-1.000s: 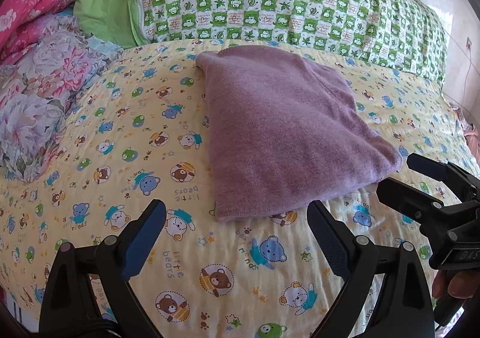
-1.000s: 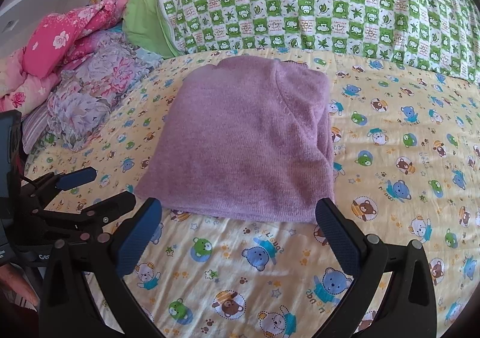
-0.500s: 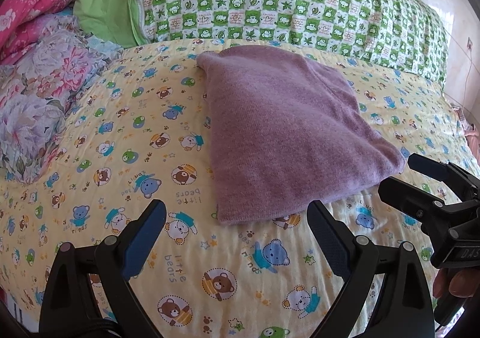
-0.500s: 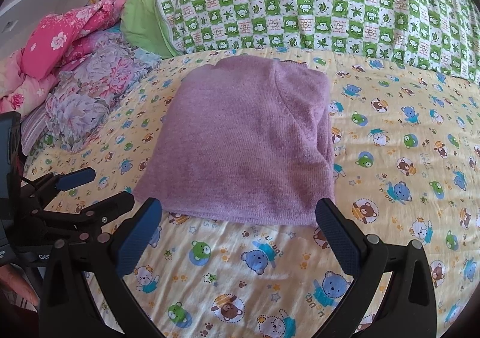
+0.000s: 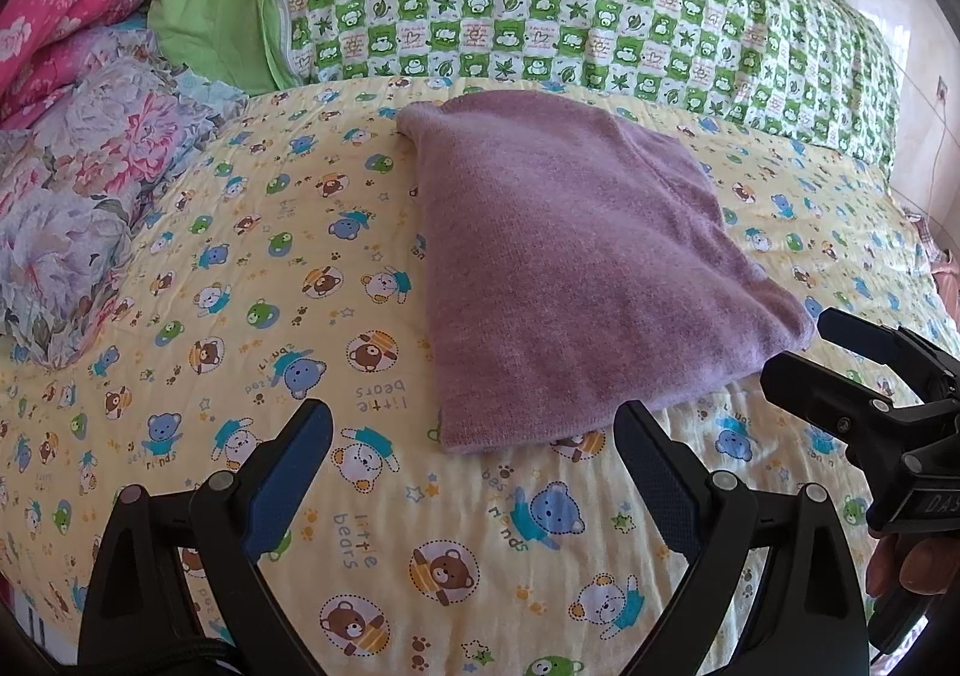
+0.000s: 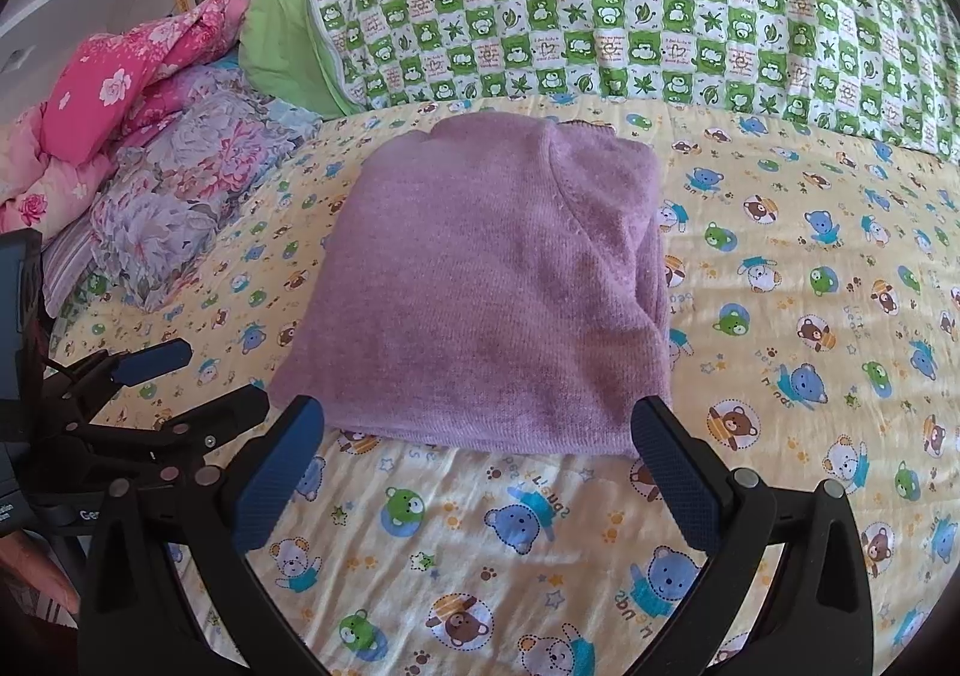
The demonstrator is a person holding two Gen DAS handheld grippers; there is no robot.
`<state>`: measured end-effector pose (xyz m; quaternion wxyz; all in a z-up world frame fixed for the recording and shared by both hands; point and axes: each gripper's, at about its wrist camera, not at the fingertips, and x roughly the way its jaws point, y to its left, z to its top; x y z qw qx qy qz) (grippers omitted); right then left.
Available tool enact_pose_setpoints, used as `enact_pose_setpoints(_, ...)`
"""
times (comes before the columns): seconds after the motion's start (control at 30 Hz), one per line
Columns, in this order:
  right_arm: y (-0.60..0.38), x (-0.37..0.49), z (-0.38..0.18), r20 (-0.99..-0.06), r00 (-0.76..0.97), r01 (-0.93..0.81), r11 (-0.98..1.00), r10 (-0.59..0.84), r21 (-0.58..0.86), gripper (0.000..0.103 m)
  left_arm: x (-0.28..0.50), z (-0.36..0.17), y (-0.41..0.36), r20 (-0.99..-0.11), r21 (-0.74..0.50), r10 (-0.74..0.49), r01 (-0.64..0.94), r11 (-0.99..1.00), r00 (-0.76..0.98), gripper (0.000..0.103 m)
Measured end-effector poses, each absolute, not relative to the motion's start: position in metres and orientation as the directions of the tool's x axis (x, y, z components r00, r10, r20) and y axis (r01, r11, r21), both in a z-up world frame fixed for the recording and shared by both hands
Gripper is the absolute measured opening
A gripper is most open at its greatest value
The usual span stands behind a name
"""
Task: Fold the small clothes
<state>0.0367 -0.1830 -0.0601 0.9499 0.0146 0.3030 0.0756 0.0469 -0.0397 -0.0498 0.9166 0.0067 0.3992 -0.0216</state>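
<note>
Purple knitted garment (image 6: pixel 492 292), folded into a soft rectangle, lay flat on the yellow bear-print quilted bed sheet (image 6: pixel 780 376). Left claw (image 5: pixel 474 472) and right claw (image 6: pixel 480 466) both hovered spread wide, holding nothing.

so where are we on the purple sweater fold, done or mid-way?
Looks done: the purple sweater lies as a compact folded rectangle on the bear-print sheet, no sleeves sticking out. In hand: nothing; the left gripper and right gripper are both open, short of its near edge. Left: maybe moving it aside; no other unfolded small clothes are clearly visible.
</note>
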Motion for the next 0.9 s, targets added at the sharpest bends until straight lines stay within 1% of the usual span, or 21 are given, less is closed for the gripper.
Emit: enact_pose_setpoints(0.9, -0.1779, 0.0419, -0.0577, -0.571, 0.806, -0.130, 0.987, 0.159, 0.091, 0.102, 0.0495, -0.0487, -0.0420, -0.737, -0.005, -0.036, 0.047, 0.999, 0.675, 0.095)
